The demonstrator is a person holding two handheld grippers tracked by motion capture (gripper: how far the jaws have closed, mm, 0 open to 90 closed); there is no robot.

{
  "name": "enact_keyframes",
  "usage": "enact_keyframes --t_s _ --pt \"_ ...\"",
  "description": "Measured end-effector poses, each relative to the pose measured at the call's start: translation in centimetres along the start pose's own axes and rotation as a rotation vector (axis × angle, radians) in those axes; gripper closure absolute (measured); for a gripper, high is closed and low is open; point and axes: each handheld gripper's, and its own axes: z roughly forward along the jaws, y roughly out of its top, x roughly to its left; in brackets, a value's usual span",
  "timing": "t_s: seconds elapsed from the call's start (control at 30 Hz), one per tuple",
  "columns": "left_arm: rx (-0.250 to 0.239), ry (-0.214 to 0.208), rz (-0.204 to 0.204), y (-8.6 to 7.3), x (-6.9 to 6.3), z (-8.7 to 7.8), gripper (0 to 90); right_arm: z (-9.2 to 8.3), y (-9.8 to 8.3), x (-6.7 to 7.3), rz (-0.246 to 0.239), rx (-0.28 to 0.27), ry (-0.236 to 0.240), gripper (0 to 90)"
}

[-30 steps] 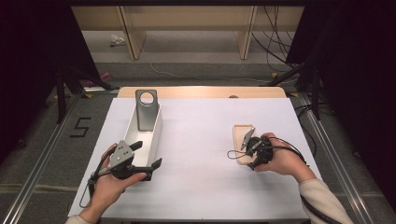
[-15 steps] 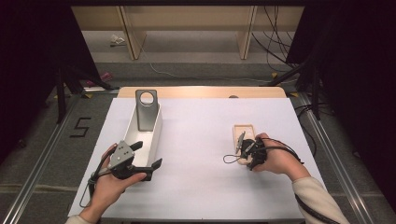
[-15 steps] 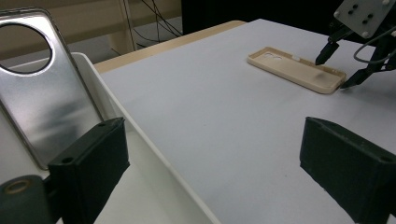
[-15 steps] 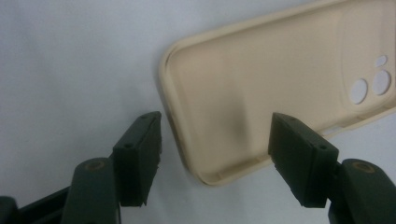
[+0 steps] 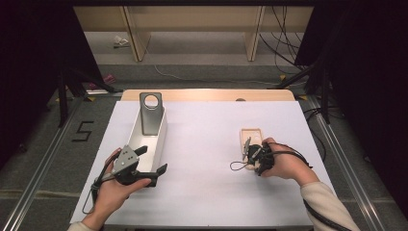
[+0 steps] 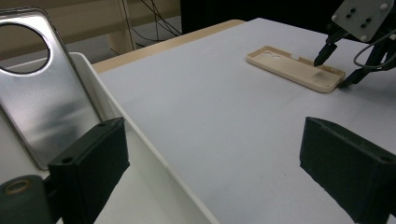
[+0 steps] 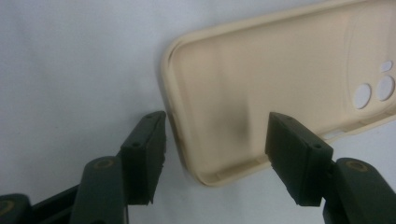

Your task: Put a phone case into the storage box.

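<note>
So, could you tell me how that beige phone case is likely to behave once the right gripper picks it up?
The beige phone case is a thin open shell, so probably light and somewhat bendy. Its walls are low and smooth, so the right gripper, closing around one corner, might slip off. Lying flat, it shouldn't roll.
</note>
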Motion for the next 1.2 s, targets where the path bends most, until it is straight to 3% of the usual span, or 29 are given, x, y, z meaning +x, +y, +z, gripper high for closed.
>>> enact_keyframes --t_s 0.33,0.73,0.83,0.97,1.2 --pt "0.001 -0.002 0.0 -0.03 -0.04 0.04 7.6 0.2 0.16 0.0 -0.031 -0.002 0.01 48.1" --pt "0.004 -0.006 0.005 -0.06 -0.11 0.09 7.6 0.1 0.45 0.44 -0.106 0.013 0.06 71.0" --pt "0.006 -0.005 0.005 -0.08 -0.09 0.1 7.6 0.13 0.47 0.62 -0.104 0.016 0.071 74.8" --pt "0.004 -0.005 0.007 -0.03 -0.13 0.11 7.6 0.2 0.52 0.68 -0.133 0.01 0.072 78.7" --pt "0.003 -0.003 0.012 0.01 -0.23 0.05 7.5 0.14 0.53 0.89 -0.138 0.017 0.072 82.0"
